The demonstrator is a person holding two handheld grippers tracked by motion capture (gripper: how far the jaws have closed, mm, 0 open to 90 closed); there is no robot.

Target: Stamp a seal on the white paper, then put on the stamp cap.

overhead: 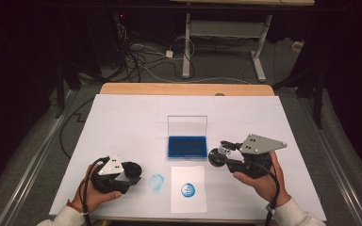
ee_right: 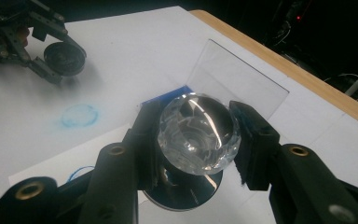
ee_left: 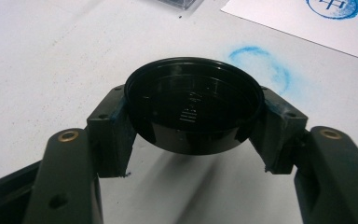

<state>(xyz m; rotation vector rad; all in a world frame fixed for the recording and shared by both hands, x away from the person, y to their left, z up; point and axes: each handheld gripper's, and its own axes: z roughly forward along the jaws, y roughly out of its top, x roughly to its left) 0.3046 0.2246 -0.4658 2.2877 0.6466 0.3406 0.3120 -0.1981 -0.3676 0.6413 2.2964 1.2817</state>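
High view first: left gripper [overhead: 131, 172] sits low on the white table [overhead: 122, 122], clamped on a black round cap [overhead: 133, 169], just left of a blue ring smudge [overhead: 156, 181]. Right gripper [overhead: 219, 156] hangs beside the open blue ink pad [overhead: 187, 146], holding a stamp with a clear faceted knob [overhead: 225, 151]. A paper sheet [overhead: 188, 200] with a blue stamped circle [overhead: 187, 189] lies between the two hands.

Left gripper view: both pads squeeze the cap [ee_left: 193, 105] from its sides, hollow side up, smudge [ee_left: 261, 63] just beyond it.

Right gripper view: jaws are pinched tight on the knob [ee_right: 198, 133], with the stamp's dark round base [ee_right: 186, 191] below, above the table and near the ink pad [ee_right: 168, 98].
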